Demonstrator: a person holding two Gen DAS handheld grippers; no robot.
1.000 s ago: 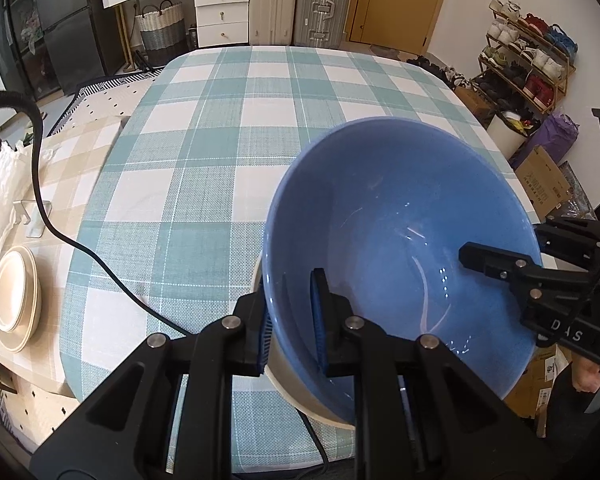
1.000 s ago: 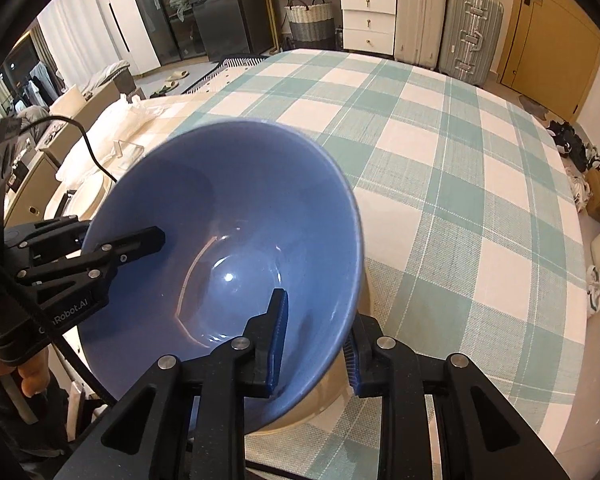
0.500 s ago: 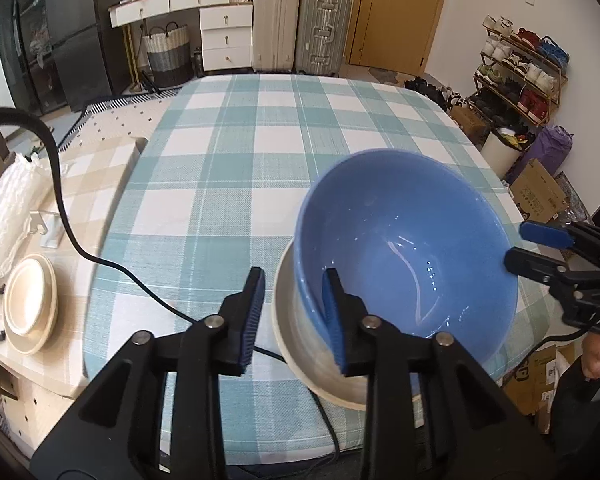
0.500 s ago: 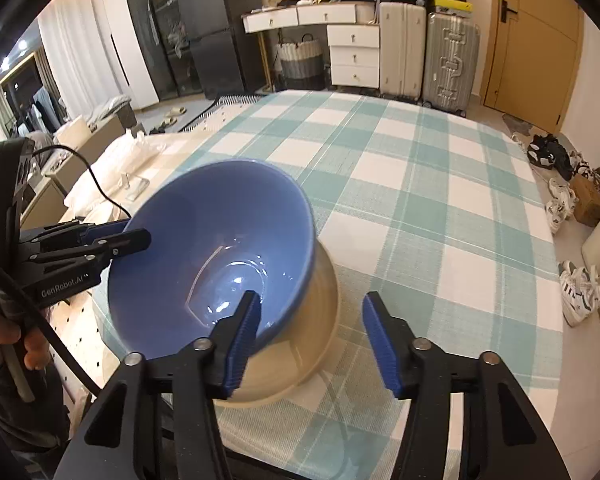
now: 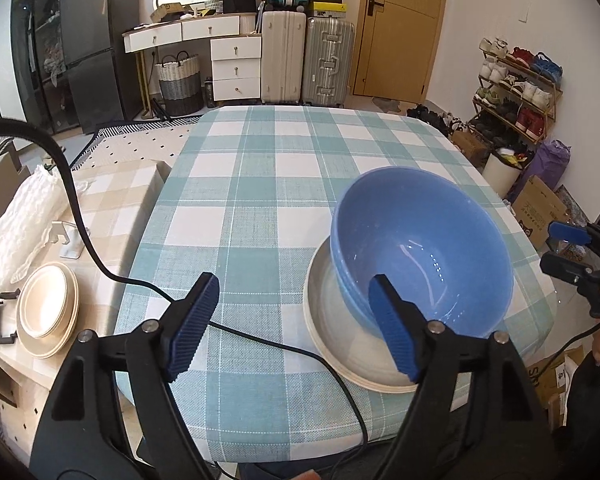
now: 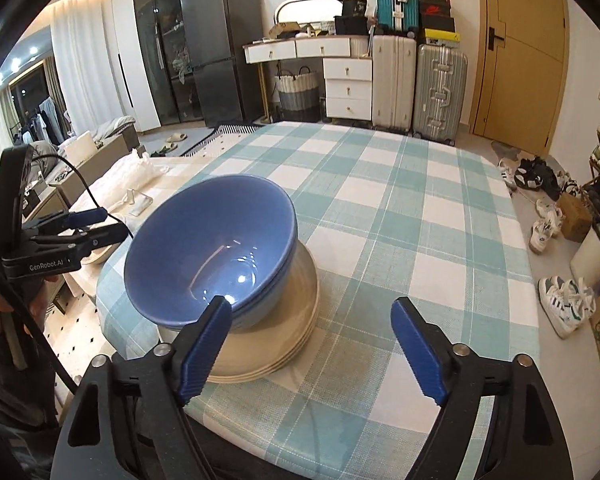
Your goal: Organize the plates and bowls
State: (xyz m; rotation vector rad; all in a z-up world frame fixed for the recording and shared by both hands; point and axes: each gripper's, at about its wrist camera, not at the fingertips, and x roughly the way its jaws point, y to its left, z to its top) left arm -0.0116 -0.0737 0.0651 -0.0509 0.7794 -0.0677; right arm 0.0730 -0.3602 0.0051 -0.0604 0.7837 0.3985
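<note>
The blue bowl (image 5: 424,248) sits nested on a stack of cream plates (image 5: 340,332) near the front edge of the counter (image 5: 260,184), towards its front right corner in the left wrist view. From the right wrist view a second blue rim shows just under the first, so there look to be two blue bowls, one inside the other; the cream stack shows about three rims, though the exact count is hard to tell. Both grippers have just been opening and nothing lies between their jaws: the left hand-held gripper (image 5: 296,324) stands wide with the bowl beyond its right finger, and the right hand-held gripper (image 6: 312,344) stands wide just beside the stack. This stack looks finished. On the lower side table (image 5: 112,184) off the counter's left edge, a second small pile of cream plates (image 5: 46,316) remains apart, probably the work left.
</note>
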